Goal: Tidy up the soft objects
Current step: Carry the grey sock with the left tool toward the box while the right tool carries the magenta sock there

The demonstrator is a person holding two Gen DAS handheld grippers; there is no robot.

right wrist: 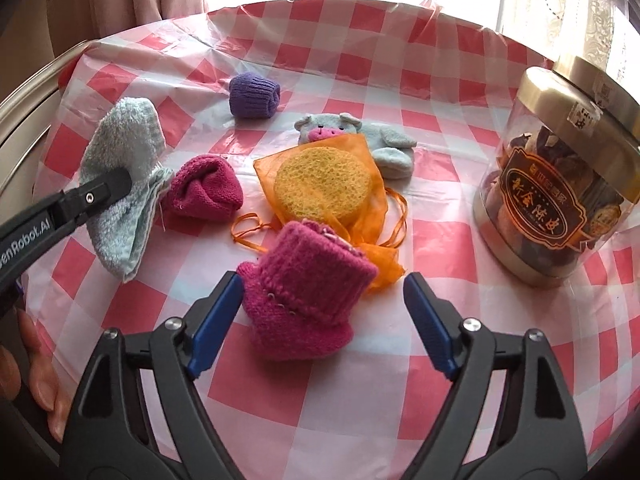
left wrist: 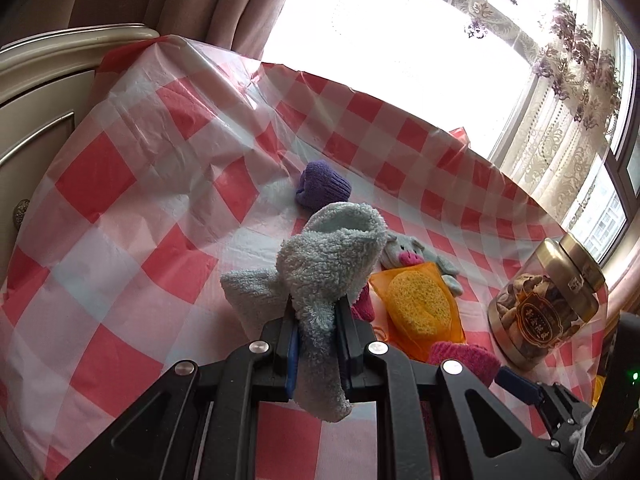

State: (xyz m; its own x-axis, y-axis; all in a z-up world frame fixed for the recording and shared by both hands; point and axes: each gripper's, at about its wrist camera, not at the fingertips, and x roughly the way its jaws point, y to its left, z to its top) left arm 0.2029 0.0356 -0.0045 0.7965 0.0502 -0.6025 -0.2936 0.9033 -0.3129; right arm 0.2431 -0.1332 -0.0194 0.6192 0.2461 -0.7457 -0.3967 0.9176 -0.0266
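A table covered with a crinkled plastic cloth in red, pink and white checks (right wrist: pixel 320 408) fills both views. Behind it a bright window (left wrist: pixel 380 52) glares white, hung with a lace curtain bearing purple flower embroidery (left wrist: pixel 568 92) on the right and a plain beige-pink drape (left wrist: pixel 192 4) on the left. A cream cabinet with moulded trim (left wrist: pixel 44 92) stands against the table's left edge.

The left gripper (left wrist: pixel 316 332) has its jaws pressed tight on a fluffy pale-blue terry sock (left wrist: pixel 332 264), held off the cloth at the left side of the table. The right gripper (right wrist: pixel 324 308) has its blue-padded jaws standing wide, with a magenta knitted bootie (right wrist: pixel 308 292) resting on the cloth between them; the left pad sits just beside the bootie, the right pad clear of it.

A second magenta knitted piece, rolled up (right wrist: pixel 204 190), lies near the held sock. Beyond the bootie is a round yellow sponge in a sheer orange drawstring pouch (right wrist: pixel 324 184), the pouch's corner touching the bootie. Behind the pouch lies a pale-blue plush animal with a pink snout (right wrist: pixel 332 130), partly covered by it. Farther back sits a purple knitted bundle (right wrist: pixel 254 96), apart from the rest. At the right stands a clear jar with a gold lid and dark label (right wrist: pixel 560 184), filled with dried brown pieces.

Fingertips of a hand (right wrist: pixel 36 380) show at the right view's lower left edge.
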